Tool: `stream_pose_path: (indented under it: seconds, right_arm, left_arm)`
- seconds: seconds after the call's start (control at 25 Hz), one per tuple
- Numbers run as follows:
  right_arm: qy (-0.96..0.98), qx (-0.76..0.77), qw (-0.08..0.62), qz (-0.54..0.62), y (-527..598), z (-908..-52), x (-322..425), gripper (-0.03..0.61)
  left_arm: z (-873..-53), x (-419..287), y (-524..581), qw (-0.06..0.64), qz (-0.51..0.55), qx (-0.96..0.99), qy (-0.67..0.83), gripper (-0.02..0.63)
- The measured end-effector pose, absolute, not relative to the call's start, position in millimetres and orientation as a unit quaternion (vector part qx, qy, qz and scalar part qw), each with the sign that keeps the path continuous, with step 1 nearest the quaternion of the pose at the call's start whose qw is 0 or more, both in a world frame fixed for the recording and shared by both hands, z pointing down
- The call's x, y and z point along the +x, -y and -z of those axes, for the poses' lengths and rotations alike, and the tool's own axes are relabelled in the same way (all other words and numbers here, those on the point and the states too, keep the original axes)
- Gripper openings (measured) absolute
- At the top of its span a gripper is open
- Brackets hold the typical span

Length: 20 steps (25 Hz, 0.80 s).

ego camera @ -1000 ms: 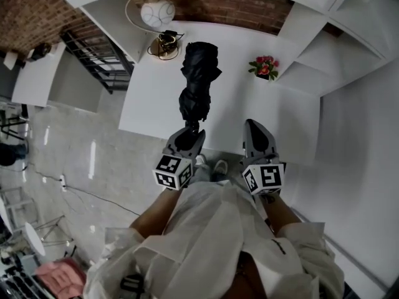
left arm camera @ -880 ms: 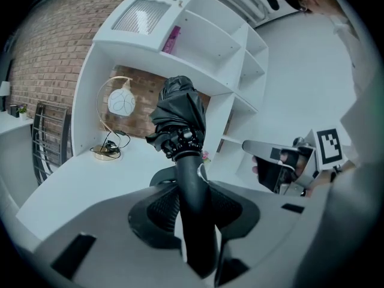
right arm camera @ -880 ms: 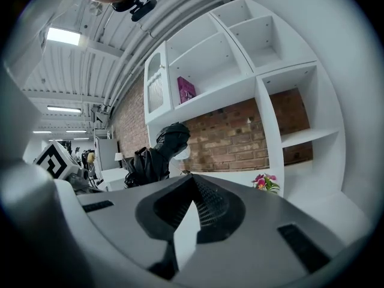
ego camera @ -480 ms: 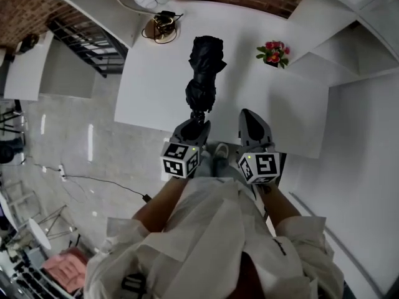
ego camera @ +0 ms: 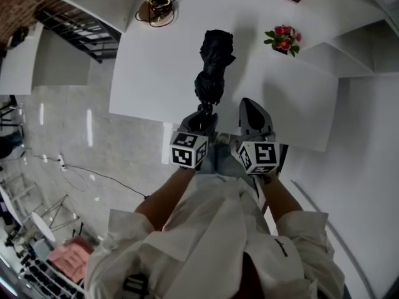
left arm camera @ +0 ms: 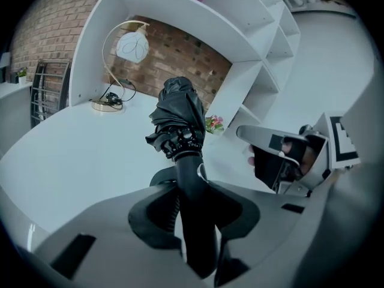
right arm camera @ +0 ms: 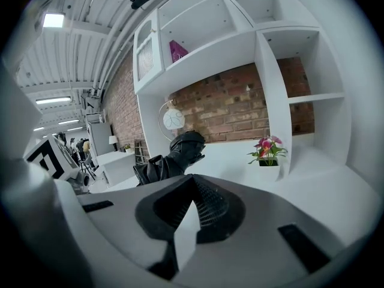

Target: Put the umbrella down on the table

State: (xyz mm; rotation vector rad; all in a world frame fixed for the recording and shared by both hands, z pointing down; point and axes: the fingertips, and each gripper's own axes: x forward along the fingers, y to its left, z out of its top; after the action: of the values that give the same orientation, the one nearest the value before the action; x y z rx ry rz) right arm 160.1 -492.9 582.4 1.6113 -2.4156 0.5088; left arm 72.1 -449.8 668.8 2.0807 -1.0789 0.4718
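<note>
Folded black umbrella [ego camera: 215,64]: its handle is clamped between the jaws of the left gripper [ego camera: 204,116], and its canopy slants forward over the white table [ego camera: 153,73], apparently clear of the surface. Right gripper [ego camera: 251,109] just beside, jaws together, holding nothing.

In my head view, the top edge cuts off the lamp [ego camera: 155,7] at the table's [ego camera: 149,80] far left corner, leaving only its base. The umbrella's [ego camera: 214,67] handle end is buried inside my left gripper [ego camera: 204,112]. I cannot tell whether the canopy touches the table. In the right gripper view, my right gripper [right arm camera: 192,182] hides the umbrella's lower half.
</note>
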Motion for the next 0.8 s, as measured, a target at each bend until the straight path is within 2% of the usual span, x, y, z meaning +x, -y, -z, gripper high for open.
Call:
stream_pose_path:
  seconds: [0.48,0.8]
  right_arm:
    - [0.815,0.536,0.109,-0.189,492.6,-614.0,151.7,0.018]
    - [0.813,0.539,0.109,-0.192,486.6,-617.4,154.5,0.017]
  left_arm:
    - [-720.1,74.8,440.0,0.419,-0.242,0.768,0.42,0.135]
    - [-734.9,66.6,433.1,0.426,-0.278,0.742,0.437,0.135]
